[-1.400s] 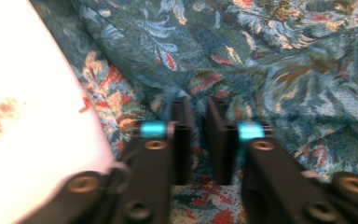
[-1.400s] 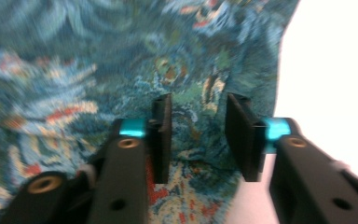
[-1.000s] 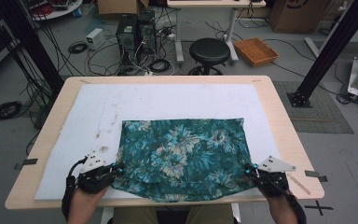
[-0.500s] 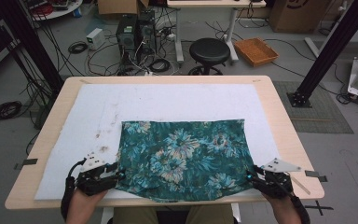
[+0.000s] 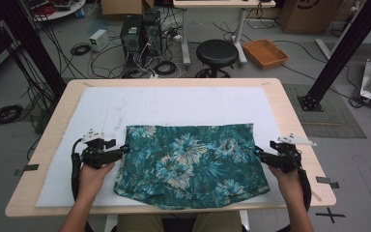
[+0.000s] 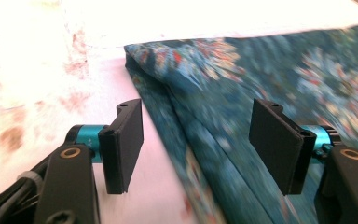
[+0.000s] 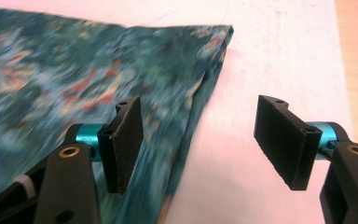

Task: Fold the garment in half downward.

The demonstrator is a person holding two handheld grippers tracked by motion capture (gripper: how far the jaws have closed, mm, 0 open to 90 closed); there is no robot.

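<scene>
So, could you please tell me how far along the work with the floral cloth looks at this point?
Done: the teal floral cloth lies folded and flat on the white mat. In hand: the left tongs and right tongs have just been opening, their pads off the cloth's side edges. Left: probably another fold, or moving the cloth aside.

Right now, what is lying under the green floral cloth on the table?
The floral cloth rests on a white stained mat that covers the wooden table. Whatever lies beneath the cloth's middle is covered.
</scene>
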